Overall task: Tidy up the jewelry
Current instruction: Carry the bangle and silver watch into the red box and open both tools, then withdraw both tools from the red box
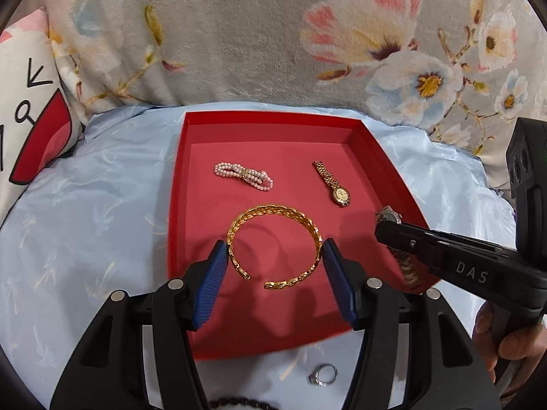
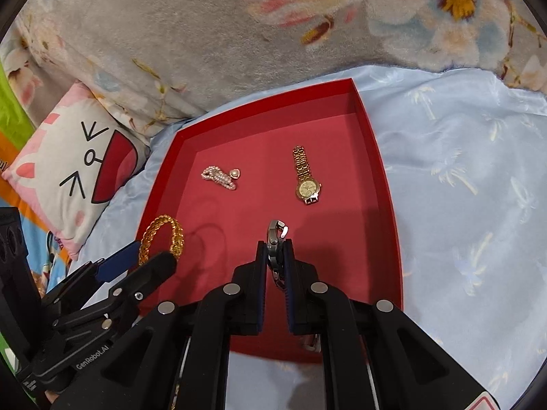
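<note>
A red tray (image 1: 270, 118) lies on a pale blue cloth. In it lie a pearl bracelet (image 1: 244, 175) and a gold watch (image 1: 333, 184). My left gripper (image 1: 275, 249) is shut on a gold cuff bangle (image 1: 273, 244), its blue pads touching both sides, over the tray's near half. My right gripper (image 2: 275, 249) is shut on a silver watch (image 2: 275, 239), held edge-on over the tray; the watch also shows in the left wrist view (image 1: 389, 217). The right wrist view also shows the tray (image 2: 369, 130), pearls (image 2: 220, 176), gold watch (image 2: 306, 177) and bangle (image 2: 162, 237).
A silver ring (image 1: 323, 374) and a dark bead string (image 1: 236, 403) lie on the blue cloth (image 1: 102, 205) in front of the tray. A grey floral blanket (image 1: 256, 34) rises behind. A cat-face cushion (image 2: 71, 167) sits at the left.
</note>
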Motion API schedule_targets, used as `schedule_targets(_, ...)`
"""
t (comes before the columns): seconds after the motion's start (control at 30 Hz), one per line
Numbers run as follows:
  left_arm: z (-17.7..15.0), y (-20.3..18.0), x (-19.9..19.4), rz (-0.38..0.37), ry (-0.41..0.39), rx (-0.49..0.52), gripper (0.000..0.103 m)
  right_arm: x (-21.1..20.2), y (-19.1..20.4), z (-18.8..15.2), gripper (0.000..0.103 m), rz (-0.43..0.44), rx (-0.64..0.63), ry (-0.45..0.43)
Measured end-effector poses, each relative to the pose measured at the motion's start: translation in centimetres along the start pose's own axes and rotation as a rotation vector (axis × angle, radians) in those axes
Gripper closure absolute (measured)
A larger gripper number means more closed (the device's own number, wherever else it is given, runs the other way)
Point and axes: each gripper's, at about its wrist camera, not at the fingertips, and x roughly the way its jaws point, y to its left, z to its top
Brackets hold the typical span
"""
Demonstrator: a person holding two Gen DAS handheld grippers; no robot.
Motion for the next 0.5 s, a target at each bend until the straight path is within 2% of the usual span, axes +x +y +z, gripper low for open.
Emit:
schedule_targets(0.17, 0.7, 0.3, 2.3, 0.014, 0.014, -0.001, 0.048, 1.9, -0.8, 1.1, 0.094, -0.03, -0.01, -0.005)
schedule_targets(0.3, 1.0, 0.6, 4.1, 0.031, 0.023, 0.004, 0.047, 2.0, -1.2, 1.4, 0.095, -0.103, -0.019, -0.042)
schedule_targets(0.33, 0.9, 0.7, 4.2, 0.045, 0.016, -0.001, 0.045, 1.7, -1.1, 1.3, 0.091, -0.118, -0.026, -0.054)
schedule_targets(0.4, 1.0, 0.8, 4.0, 0.057, -0.004, -0.005, 0.037, 0.6, -0.8, 1.0, 0.077, -0.165, -0.044, -0.094)
schedule_targets(0.47, 1.1, 1.0, 3.4, 0.068, -0.027, -0.013, 0.028, -1.0, -0.5, 0.5, 0.073, -0.172, -0.059, -0.13)
schedule_targets(0.5, 1.1, 1.0, 2.9, 0.071, -0.038, -0.016, 0.028, -1.6, -0.4, 0.3, 0.073, -0.17, -0.06, -0.139)
